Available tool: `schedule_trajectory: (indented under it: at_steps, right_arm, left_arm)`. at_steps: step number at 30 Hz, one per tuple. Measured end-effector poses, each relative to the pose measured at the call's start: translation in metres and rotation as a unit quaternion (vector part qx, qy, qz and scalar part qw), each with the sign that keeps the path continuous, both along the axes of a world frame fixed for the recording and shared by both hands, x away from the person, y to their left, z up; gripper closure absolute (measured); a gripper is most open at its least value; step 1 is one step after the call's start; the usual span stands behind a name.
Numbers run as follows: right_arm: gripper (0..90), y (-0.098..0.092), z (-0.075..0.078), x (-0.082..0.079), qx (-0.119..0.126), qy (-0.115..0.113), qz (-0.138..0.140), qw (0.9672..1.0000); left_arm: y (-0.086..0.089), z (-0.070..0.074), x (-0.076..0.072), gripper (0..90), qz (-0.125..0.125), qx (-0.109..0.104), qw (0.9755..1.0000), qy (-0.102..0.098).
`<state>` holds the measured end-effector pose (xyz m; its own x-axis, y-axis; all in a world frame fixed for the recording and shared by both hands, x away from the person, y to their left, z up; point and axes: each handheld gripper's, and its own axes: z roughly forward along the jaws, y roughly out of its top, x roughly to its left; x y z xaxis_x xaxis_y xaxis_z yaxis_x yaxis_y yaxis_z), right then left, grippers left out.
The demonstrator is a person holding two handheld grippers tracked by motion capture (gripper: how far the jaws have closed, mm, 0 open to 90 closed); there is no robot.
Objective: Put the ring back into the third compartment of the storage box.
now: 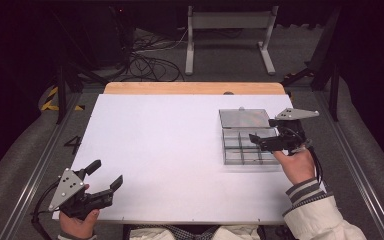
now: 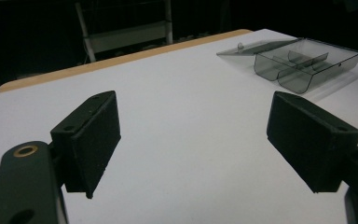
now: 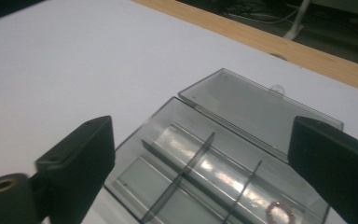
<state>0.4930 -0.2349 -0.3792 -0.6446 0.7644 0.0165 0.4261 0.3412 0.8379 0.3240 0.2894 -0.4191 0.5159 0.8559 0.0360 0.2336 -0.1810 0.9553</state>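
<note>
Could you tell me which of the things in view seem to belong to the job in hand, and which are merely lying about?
Probably part of the job:
- clear compartment box, lid open flat
- small ring in one compartment
- right gripper, jaws open, at the box
- left gripper, jaws open, near the table's front corner

Just lying about:
- metal stand beyond the table
- cables on the floor

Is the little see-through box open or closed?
Open. The box has its lid flipped back flat on the table, showing the dividers inside.
</note>
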Motion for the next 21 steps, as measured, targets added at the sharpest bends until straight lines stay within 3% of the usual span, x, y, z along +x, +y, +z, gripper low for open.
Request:
schedule_trajectory:
  at_steps: [12, 21]
  right_arm:
    - [0.0, 0.004, -0.001, -0.031, 0.010, -0.033, 0.070, 0.9969]
    - [0.0, 0.006, -0.012, -0.049, 0.006, -0.038, 0.093, 0.9949]
  left_arm:
    - [-0.001, 0.000, -0.003, 17.9, -0.007, 0.003, 1.0000, 0.001]
    - [-0.001, 0.000, -0.005, 17.9, -0.009, 0.004, 0.9999, 0.000]
